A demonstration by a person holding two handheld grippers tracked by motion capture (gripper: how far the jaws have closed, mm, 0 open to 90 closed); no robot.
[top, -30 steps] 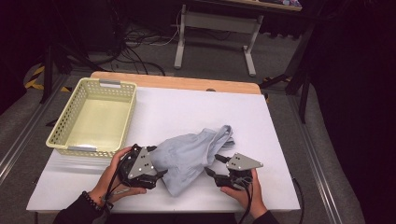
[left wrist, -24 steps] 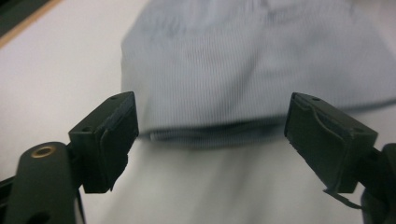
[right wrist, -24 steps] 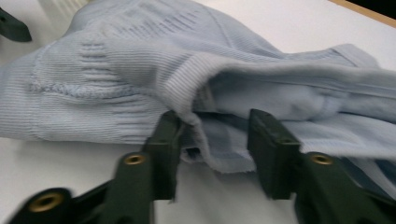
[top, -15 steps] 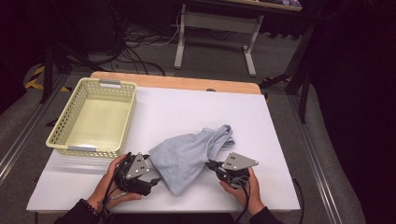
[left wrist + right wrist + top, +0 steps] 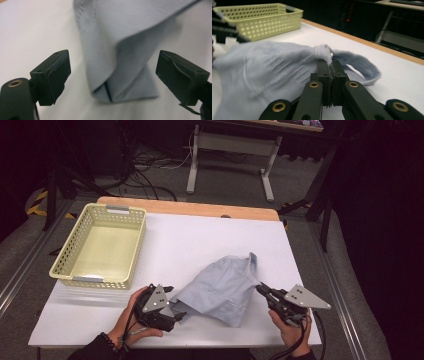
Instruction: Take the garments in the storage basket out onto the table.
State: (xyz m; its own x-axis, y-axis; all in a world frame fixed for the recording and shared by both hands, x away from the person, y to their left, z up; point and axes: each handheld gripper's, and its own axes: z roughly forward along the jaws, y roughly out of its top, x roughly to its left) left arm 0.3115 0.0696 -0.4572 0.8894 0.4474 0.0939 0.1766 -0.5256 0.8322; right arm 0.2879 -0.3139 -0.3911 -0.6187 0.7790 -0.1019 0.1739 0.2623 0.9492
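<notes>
My right claw (image 5: pixel 331 65) is clamped tight on a ribbed edge of the pale blue garment (image 5: pixel 225 287), the two black jaws pressed flat together with a bunched knob of the knit pinched at their tips; in the right gripper view the cloth drapes away from that pinch to the left, and a loop of the same ribbed edge curls off to the right onto the table (image 5: pixel 200 240). My left claw (image 5: pixel 112 75) stands wide, its jaws having just spread a little further, and a folded corner of the garment lies on the white surface between the two pads without either pad touching it. From the high view the garment sits crumpled on the near half of the table, between my two hands: my left claw (image 5: pixel 172 307) is at its lower left corner, my right claw (image 5: pixel 260 290) at its right edge, where the fabric rises in a small peak toward the pinch. The yellow perforated basket (image 5: pixel 65 265) stands well apart on the left side of the table, upright, and its side wall also appears beyond the cloth in the right gripper view.
</notes>
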